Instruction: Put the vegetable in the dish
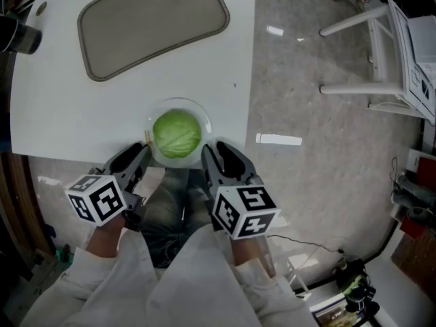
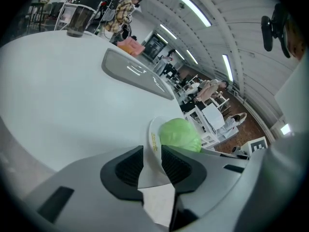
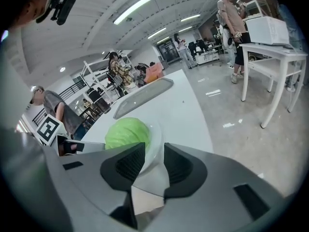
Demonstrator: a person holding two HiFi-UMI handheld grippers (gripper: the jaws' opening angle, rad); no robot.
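Left gripper (image 2: pixel 152 153) and right gripper (image 3: pixel 154 154) jaws pinch the glass dish (image 1: pixel 204 120) rim — probably breakable, slippery; the cabbage (image 1: pixel 176 133) inside looks heavy.

The head view looks steeply down from above the person's forearms onto the floor and the near edge of the white table (image 1: pixel 54 114). Each gripper view sits low at that edge, close behind its jaws, facing across the table. All three share the cabbage (image 1: pixel 177 133) in its dish (image 1: pixel 202 116) and the grey tray (image 1: pixel 153 22).
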